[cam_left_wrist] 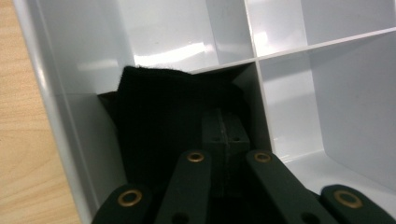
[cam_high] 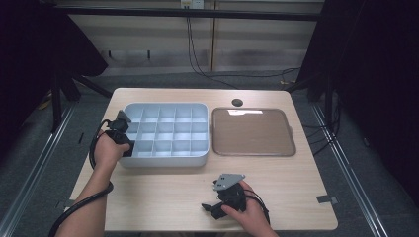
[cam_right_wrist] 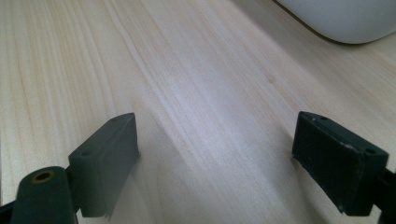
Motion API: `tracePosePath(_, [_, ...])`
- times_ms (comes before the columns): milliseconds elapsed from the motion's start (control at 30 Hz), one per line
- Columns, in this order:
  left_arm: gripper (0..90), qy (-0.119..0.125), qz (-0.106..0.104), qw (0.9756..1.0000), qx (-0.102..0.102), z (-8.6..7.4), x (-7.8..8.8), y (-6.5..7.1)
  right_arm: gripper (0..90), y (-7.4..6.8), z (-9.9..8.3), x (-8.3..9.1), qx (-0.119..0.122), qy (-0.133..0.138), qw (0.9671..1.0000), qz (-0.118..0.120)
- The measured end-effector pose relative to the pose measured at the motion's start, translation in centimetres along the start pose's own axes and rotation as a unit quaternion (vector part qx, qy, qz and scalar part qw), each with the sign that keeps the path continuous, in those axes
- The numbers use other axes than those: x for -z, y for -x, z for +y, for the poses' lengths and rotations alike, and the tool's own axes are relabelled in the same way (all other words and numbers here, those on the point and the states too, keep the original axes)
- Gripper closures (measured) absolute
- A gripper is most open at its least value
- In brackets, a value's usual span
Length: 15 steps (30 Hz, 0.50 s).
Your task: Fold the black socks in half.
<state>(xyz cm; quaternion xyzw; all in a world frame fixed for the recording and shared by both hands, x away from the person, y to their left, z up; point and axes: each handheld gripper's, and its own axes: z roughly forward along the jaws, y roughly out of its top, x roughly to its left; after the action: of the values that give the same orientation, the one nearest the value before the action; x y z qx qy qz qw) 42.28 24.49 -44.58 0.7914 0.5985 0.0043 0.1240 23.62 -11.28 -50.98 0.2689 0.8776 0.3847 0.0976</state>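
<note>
**Soft black cloth going into the near-left cell of the tray**

Your left gripper (cam_high: 126, 143) is down in the grey compartment tray (cam_high: 165, 160), at its near-left corner cell, and its fingers (cam_left_wrist: 224, 135) are pressed together with a black cloth (cam_left_wrist: 159, 121) bunched around them. From the left gripper view the cloth looks like a small felt-like fabric piece, slumped against the cell's outer wall and the divider behind it. Judge it as light, limp and not slippery: it will fold and drape rather than hold a shape, and nothing about it is fragile. Take it by a pinch on a doubled fold or an edge, since a single loose layer may slide out. Whether the closed fingers actually have fabric between them or only rest against it cannot be told from here.

Your right gripper (cam_high: 210, 207) lies low over the bare wooden surface (cam_high: 163, 197), near and right of the tray. Its fingers (cam_right_wrist: 105, 154) stand wide apart with nothing between them. The brown flat lid (cam_high: 253, 132) sits on the surface just right of the tray, untouched.
</note>
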Motion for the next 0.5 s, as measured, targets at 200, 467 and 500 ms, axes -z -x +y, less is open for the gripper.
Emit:
tracePosePath(200, [89.5, 0.003, -0.004, 1.0000, 0.003, 0.0, 0.3, 0.0, 13.7, 0.0, 0.0, 0.0, 0.001, 0.000, 1.0000, -0.001])
tracePosePath(467, [83.1, 0.007, 0.000, 1.0000, 0.000, 0.2, 1.5, 0.0, 13.7, 0.0, 0.0, 0.0, 0.004, 0.001, 1.0000, -0.002])
tracePosePath(500, [82.7, 0.009, -0.001, 1.0000, 0.002, 0.2, 1.6, 0.0, 13.7, 0.1, 0.0, 0.0, 0.005, 0.002, 1.0000, -0.004])
